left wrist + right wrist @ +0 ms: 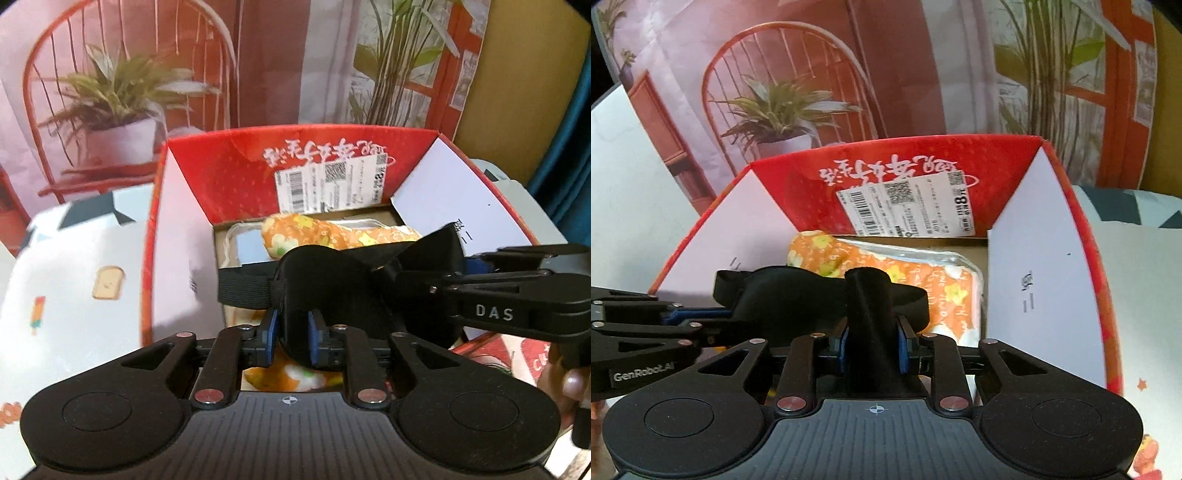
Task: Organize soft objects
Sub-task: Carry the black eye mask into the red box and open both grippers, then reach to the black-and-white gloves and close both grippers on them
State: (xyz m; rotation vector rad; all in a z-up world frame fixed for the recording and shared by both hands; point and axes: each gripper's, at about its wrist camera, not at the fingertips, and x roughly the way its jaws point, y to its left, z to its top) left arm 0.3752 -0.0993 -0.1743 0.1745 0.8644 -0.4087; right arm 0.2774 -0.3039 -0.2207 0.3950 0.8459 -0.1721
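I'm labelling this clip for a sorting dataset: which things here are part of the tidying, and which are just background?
Part of the job:
- black padded fabric eye mask, between both grippers' pads
- left gripper
- right gripper
- orange floral soft packs in the box
- open red cardboard box

Just lying about:
- white shipping label
- printed plant-and-chair backdrop
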